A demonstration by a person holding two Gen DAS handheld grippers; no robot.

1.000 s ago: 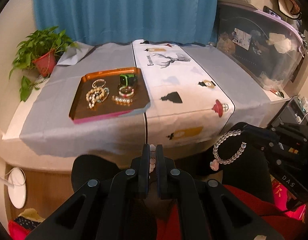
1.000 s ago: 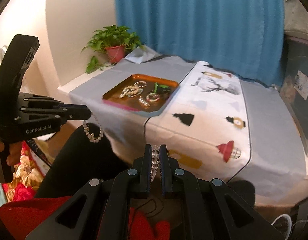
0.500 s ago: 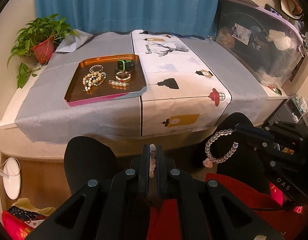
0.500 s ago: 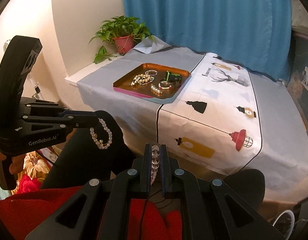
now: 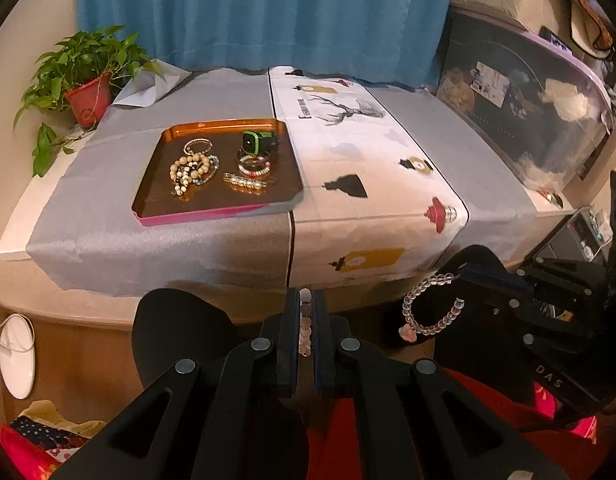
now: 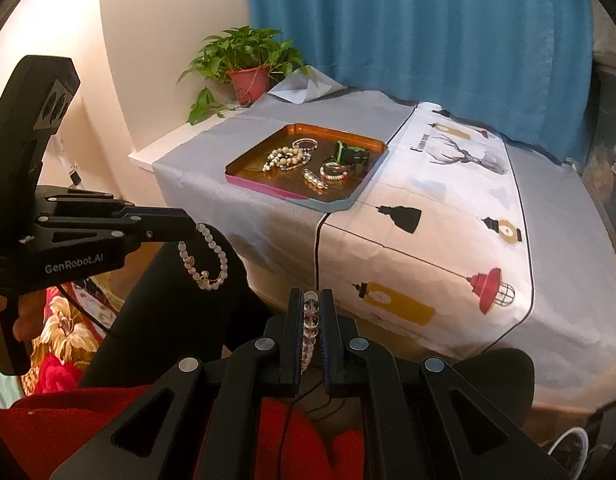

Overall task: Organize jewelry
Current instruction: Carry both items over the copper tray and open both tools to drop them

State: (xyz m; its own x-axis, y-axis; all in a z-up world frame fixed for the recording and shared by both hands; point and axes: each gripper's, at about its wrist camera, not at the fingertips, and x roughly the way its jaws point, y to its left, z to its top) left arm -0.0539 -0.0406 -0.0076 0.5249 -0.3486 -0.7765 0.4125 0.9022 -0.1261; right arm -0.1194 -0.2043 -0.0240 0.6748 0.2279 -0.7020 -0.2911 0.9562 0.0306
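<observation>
Since a second ago the tray [image 5: 218,210] sits a little higher in the left wrist view, and the two bracelets have swung slightly; neither has reached the tabletop [image 5: 236,240].

The left tool [image 5: 305,320] is clamped narrow on a pale bracelet [image 6: 204,258], whose loop hangs free below its tips. The right tool [image 6: 312,320] is likewise pinched on a clear bracelet [image 5: 430,304], which dangles with a pink charm at the bottom. Both hang short of the tabletop's near edge, over the person's lap.

The tray lies on the grey cloth toward the near left of the tabletop, holding bead strands [image 5: 190,172], a stacked bangle [image 5: 253,164], a pearl clip [image 5: 246,184] and a green watch [image 5: 255,142].

The step in hand looks like carrying these two to the tray. It would go best one at a time: bring the loop over a bare patch, such as the tray's near edge, lower until the beads rest, then release, so nothing tangles with the strands already there. A swinging loop could catch the rim, so a slow, level approach seems wise.
</observation>
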